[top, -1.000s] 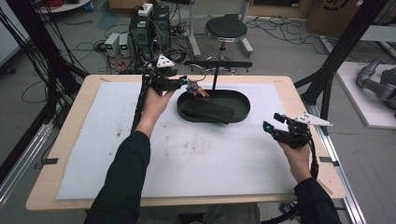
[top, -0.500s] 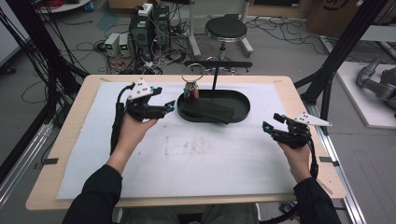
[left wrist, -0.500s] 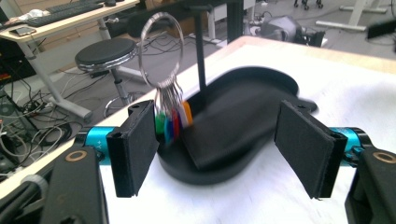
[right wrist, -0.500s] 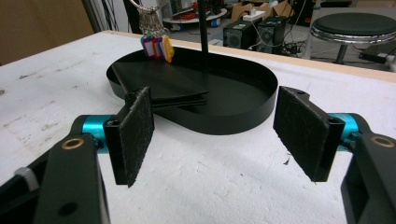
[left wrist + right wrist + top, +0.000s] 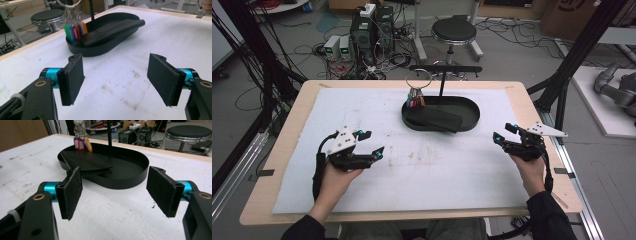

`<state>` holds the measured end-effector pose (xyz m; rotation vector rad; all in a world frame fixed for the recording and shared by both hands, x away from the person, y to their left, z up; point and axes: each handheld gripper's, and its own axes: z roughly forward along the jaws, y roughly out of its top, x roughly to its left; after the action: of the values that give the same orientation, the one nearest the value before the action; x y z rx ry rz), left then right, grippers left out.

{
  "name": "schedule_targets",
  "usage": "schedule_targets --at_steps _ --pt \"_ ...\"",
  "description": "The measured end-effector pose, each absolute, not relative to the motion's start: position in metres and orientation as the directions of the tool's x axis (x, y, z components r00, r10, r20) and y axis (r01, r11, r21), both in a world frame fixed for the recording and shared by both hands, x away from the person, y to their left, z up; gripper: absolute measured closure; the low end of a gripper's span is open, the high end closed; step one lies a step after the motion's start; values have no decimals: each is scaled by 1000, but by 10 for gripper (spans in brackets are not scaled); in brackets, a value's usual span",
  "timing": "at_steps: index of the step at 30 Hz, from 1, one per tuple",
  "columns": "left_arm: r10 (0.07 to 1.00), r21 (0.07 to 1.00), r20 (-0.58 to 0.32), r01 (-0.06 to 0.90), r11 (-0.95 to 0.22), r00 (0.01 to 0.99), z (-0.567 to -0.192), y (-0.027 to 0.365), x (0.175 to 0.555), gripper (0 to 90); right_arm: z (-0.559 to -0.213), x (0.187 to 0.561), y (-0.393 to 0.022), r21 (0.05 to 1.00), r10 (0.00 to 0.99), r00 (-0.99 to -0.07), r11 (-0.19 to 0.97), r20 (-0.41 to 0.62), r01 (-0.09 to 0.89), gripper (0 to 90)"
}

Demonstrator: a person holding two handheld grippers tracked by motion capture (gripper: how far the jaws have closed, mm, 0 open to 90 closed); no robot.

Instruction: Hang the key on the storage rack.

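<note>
jaws apart, both grippers | left gripper (image 5: 115, 80) view: tray's (image 5: 105, 48) 5 coloured tags (image 5: 75, 31)

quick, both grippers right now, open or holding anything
left gripper: open, holding nothing
right gripper: open, holding nothing

Coloured key tags (image 5: 414, 100) hang from a ring over the black oval tray (image 5: 472, 117).

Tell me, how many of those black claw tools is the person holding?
2. The left gripper is in the person's left hand over the white mat, jaws open; the right gripper is in the right hand near the table's right edge, jaws open too.
</note>
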<state>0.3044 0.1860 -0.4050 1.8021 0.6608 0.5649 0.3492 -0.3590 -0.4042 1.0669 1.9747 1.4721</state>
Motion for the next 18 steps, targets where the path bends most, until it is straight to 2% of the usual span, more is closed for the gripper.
schedule_targets --at_steps 2,6,18 --pt "669 946 37 189 -263 742 -411 191 304 294 -404 348 -357 942 798 -597 133 83 310 292" --pt "676 960 17 177 -216 736 -410 200 306 273 -404 349 -356 942 801 -593 132 83 309 292" --pt "737 961 47 169 -217 674 -412 214 311 265 -404 348 -356 938 806 -586 137 81 319 292"
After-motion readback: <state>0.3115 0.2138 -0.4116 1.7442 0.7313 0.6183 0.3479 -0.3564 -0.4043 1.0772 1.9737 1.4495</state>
